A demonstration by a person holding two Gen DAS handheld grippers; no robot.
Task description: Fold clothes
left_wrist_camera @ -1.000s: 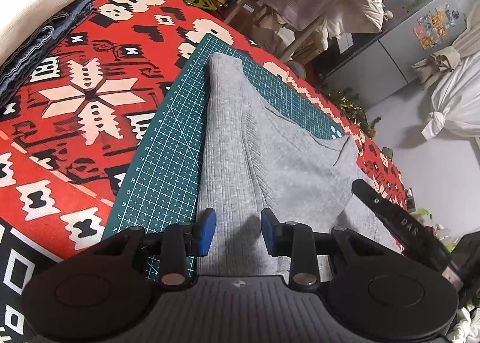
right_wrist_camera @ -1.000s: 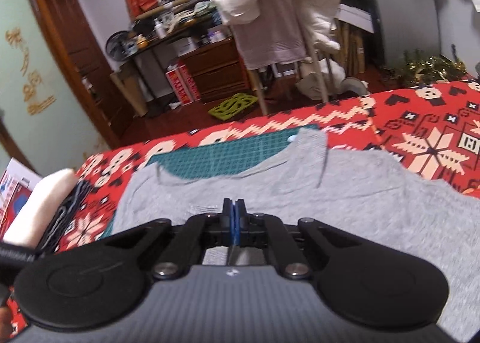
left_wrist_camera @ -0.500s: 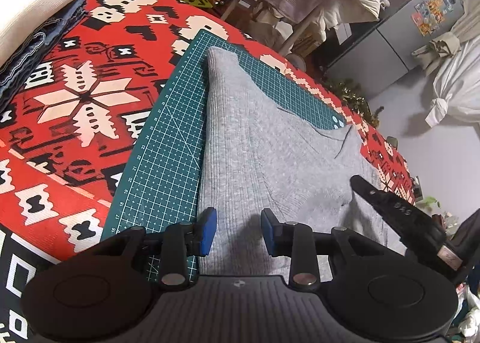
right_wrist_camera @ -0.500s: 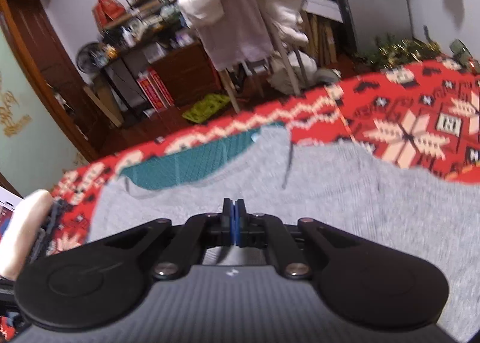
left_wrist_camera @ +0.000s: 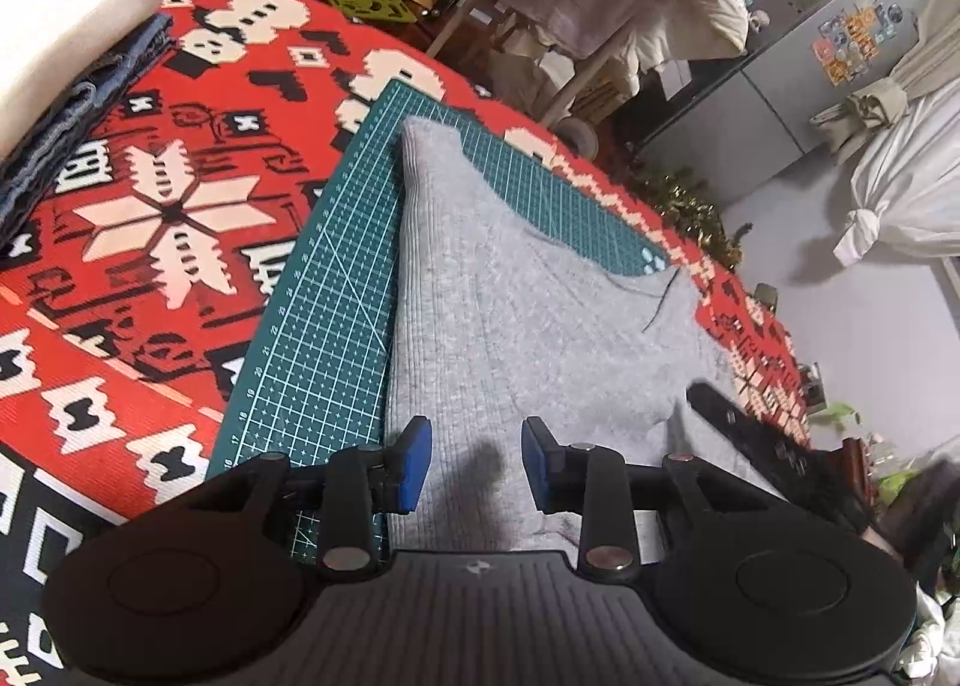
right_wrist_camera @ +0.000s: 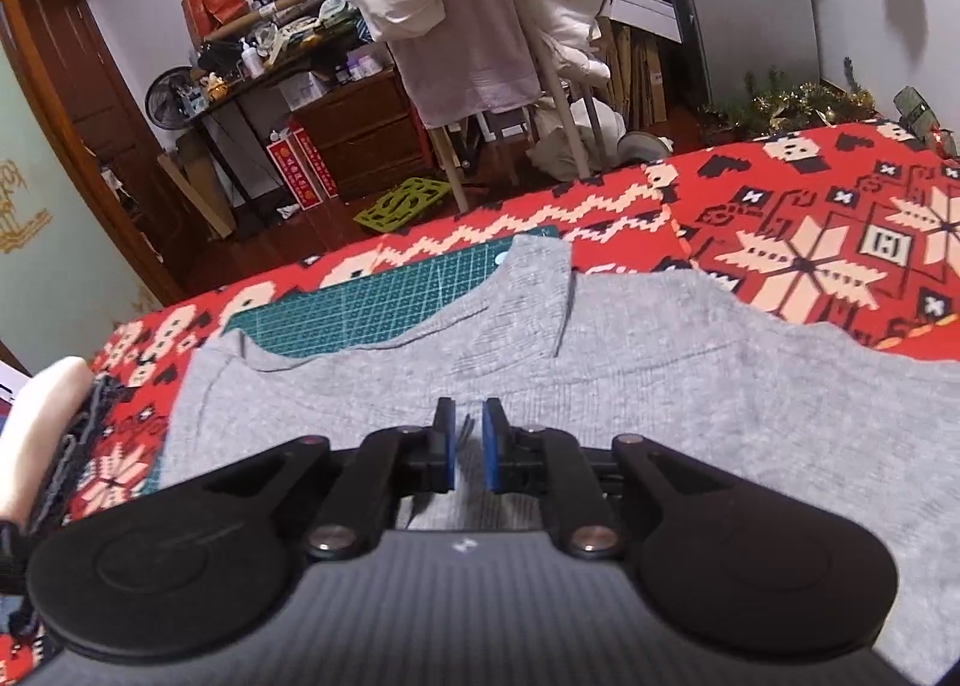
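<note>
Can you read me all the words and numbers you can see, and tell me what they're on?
"17", "18", "19", "20", "21": small ruler numbers along the edge of the green cutting mat.
Fridge stickers: colourful, too blurred to read.
Red boxes by the wooden drawers: pale writing, too small to read.
Gold marks on the pale door panel: cannot be read.
Grey sweater: no words show.

Your left wrist view looks down steeply, close over the grey garment and green cutting mat. Your right wrist view sits low, looking level across the worktop toward the draped chair. Both share garment, mat and chair.
</note>
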